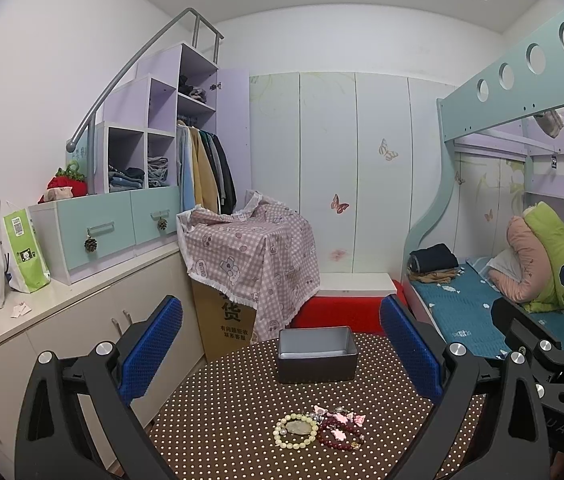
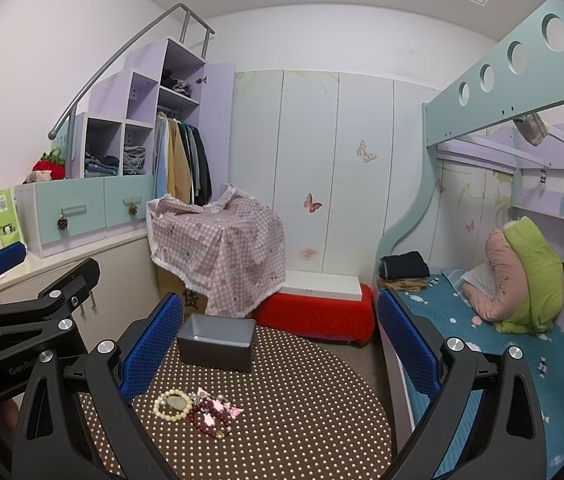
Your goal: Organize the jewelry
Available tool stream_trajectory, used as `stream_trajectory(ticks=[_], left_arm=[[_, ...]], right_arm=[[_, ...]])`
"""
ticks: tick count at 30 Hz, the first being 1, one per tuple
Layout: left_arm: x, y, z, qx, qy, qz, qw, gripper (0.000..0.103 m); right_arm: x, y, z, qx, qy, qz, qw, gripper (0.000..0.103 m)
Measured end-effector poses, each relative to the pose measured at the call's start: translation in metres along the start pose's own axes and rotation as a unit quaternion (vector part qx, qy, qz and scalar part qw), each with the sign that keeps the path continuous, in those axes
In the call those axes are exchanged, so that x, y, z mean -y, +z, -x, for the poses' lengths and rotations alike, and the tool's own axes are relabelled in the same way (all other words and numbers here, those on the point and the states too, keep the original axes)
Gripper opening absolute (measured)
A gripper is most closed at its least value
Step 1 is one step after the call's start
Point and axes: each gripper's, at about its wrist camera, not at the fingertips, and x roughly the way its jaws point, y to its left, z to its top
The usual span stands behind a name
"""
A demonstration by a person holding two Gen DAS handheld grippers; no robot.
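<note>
Cream beads (image 1: 295,431) and dark red beads (image 1: 337,436) were seen heaped together on the dotted table (image 1: 222,420), with pink charms (image 1: 339,417) lying on top of the red strand. The heap was placed on the near side of the grey box (image 1: 317,356), well apart from it, and the box was seen open-topped and empty as far as could be told.

From the left wrist view the heap was found almost dead ahead of the left gripper (image 1: 282,350), low between its blue pads (image 1: 152,350), slightly right of centre. From the right wrist view the same heap (image 2: 194,408) was shifted toward the right gripper's (image 2: 280,344) left pad (image 2: 150,348), and the box (image 2: 216,346) likewise lay off to that side. The left gripper was therefore judged the better lined up for a first pick.

Both sets of jaws were seen spread wide, nothing held. Neither was touching the jewelry; both were held above and short of it.

No clear long axis was offered by the heap: the cream strand was laid as a closed ring with a pale stone (image 1: 297,427) inside it, the red strand as a looser loop just beside it, touching. The heap spread more sideways than toward the box. No item was in the box yet, so the task was judged not begun.
</note>
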Motion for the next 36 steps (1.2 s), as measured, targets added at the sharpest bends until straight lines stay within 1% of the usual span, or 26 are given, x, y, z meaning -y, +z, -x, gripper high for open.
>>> stream_trajectory(ticks=[18, 29, 33, 36], left_arm=[[0.001, 0.002, -0.003, -0.005, 0.0, -0.002, 1.0, 0.096], [0.005, 0.002, -0.011, -0.012, 0.0, -0.005, 0.9999, 0.096], [0.001, 0.0, -0.021, -0.019, -0.003, -0.006, 0.9998, 0.096], [-0.008, -0.004, -0.032, -0.036, -0.005, 0.007, 0.9993, 0.096]], right_arm=[[0.006, -0.001, -0.001, -0.003, -0.001, -0.001, 1.0, 0.095], [0.012, -0.003, -0.006, -0.007, 0.0, -0.005, 1.0, 0.095], [0.01, -0.004, -0.013, -0.014, 0.003, -0.007, 1.0, 0.095], [0.01, -0.007, -0.024, -0.029, 0.004, -0.006, 1.0, 0.095]])
